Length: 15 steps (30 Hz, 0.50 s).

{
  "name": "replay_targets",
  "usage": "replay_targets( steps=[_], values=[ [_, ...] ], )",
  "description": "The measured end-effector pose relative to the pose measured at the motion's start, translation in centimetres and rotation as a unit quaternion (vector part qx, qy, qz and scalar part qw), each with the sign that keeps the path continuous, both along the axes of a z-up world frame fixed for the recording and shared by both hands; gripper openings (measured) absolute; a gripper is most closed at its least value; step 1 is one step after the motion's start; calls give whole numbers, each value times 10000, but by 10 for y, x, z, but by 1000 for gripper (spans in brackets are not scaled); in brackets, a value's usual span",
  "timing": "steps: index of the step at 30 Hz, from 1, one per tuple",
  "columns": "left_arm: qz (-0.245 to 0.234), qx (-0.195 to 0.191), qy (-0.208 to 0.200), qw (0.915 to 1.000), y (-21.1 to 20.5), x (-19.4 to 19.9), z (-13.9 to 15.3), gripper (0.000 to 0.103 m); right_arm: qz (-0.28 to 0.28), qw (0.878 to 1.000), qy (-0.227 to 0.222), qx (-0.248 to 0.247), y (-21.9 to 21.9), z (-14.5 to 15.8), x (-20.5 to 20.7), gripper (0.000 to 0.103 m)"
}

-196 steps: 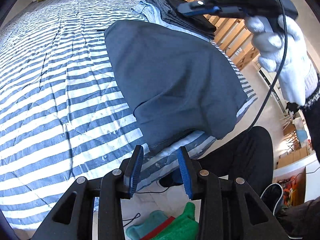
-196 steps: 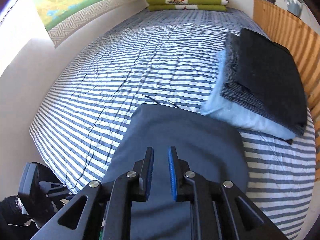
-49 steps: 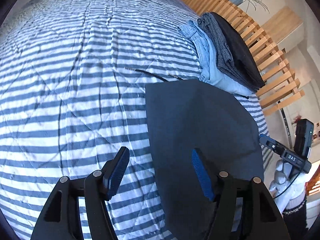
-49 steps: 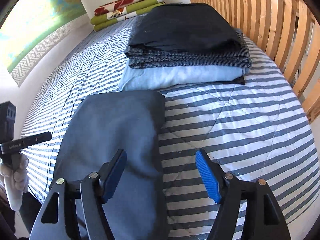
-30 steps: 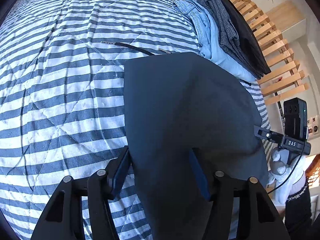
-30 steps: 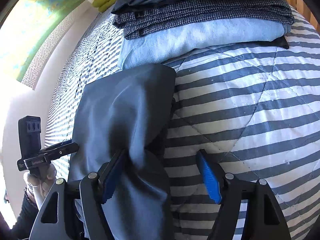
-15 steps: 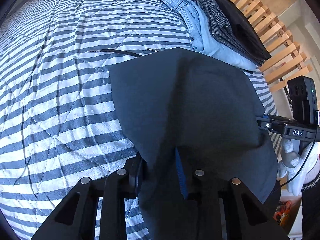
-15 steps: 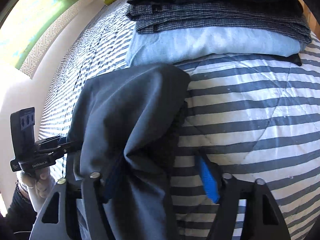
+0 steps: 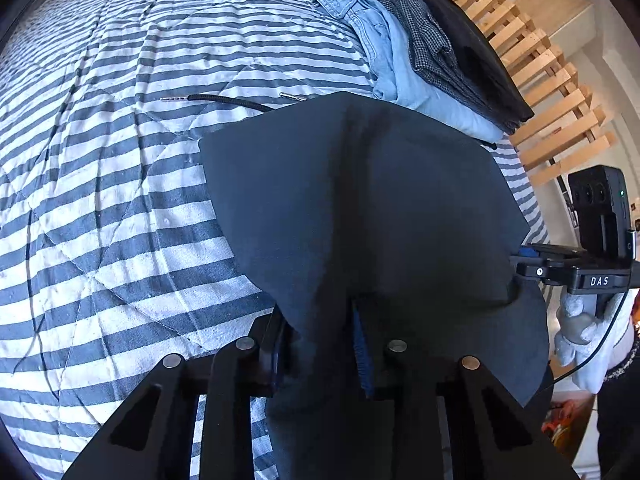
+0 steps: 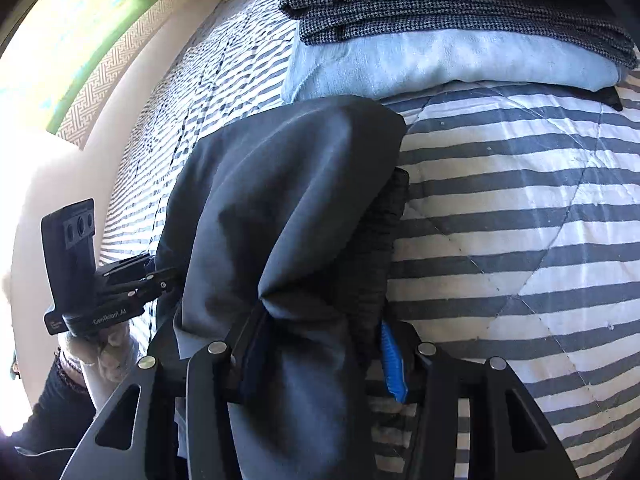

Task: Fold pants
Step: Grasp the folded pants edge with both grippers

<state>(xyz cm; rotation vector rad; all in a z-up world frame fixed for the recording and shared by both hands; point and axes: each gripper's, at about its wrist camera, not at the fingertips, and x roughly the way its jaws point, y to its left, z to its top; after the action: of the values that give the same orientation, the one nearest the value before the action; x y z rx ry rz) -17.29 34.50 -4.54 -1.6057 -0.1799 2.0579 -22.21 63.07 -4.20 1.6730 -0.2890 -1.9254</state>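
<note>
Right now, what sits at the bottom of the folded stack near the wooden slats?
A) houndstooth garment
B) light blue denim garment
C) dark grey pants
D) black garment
B: the light blue denim garment lies lowest in the stack, under the houndstooth garment, while the dark grey pants lie apart in front.

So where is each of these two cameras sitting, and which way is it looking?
Left wrist view: sits on the left tongs, looking down along them at the dark pants they pinch, on the striped bed; the gloved right hand shows.
Right wrist view: sits on the right tongs, looking down at the same pants bunched between them; the gloved left hand shows.
Both share the pants, the bed and the stack of folded clothes.
</note>
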Motion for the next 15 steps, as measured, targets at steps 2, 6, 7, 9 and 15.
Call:
replay_targets(
  steps=[2,6,7,9,15],
  values=[
    [-11,-29,38,10000,1,0,0,29,3,9999,-127,25,9,-3,0,58],
    [-44,-128,136,9998,5,3,1,29,-98,9999,60,-63,15,-5,-7,59],
    [-37,-111,121,9999,6,2,0,28,-78,9998,175,-13,12,-4,-10,59],
    [12,-61,82,9999,6,0,-1,25,-18,9997,214,-110,8,-4,-16,60],
    [-31,-117,281,9995,14,7,2,16,209,9976,640,-137,-2,0,-2,23]
  ],
)
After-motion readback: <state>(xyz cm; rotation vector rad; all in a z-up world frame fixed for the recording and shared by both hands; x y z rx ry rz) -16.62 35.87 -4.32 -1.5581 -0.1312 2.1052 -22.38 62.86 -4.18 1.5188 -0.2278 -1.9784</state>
